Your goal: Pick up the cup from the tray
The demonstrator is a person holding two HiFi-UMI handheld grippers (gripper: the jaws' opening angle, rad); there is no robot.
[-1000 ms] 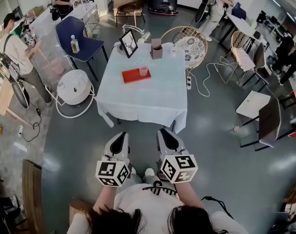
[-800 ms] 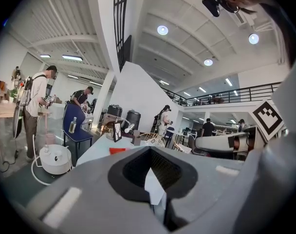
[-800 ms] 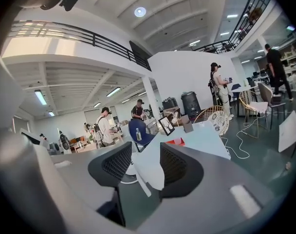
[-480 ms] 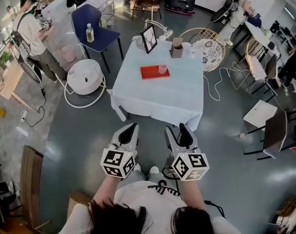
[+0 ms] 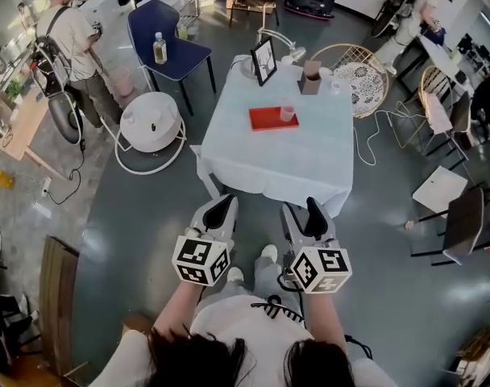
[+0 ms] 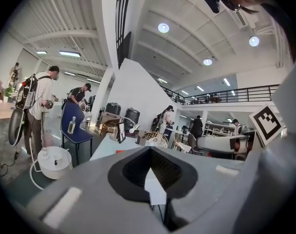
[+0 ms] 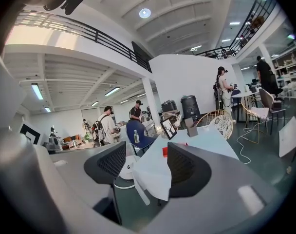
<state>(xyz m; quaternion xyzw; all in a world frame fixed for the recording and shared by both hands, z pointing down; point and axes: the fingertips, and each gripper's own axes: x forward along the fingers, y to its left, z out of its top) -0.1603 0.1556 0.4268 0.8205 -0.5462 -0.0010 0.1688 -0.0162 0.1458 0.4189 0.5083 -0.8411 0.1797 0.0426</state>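
Note:
A small clear cup [image 5: 288, 113] stands on the right end of a red tray [image 5: 266, 120], on a table under a white cloth [image 5: 269, 168]. Both grippers hang over the floor short of the table's near edge, well away from the cup. The left gripper [image 5: 222, 208] points at the table with its pads meeting at the tips [image 6: 150, 149], and it holds nothing. The right gripper [image 5: 303, 214] is open; its jaws have just been opening and nothing lies between them [image 7: 147, 157]. In the right gripper view the tray [image 7: 164, 151] shows as a red patch through the gap.
A framed picture [image 5: 264, 60] and a brown box [image 5: 311, 77] stand at the table's far end. A wicker chair [image 5: 354, 67] is behind it, with a blue chair [image 5: 166, 43] and a white round appliance [image 5: 152, 122] to its left. A person [image 5: 72, 39] stands far left. A cable [image 5: 374, 139] trails on the right.
The table has come nearer and shifted right in the head view as both grippers moved toward it. The right gripper's jaws went from shut to open.

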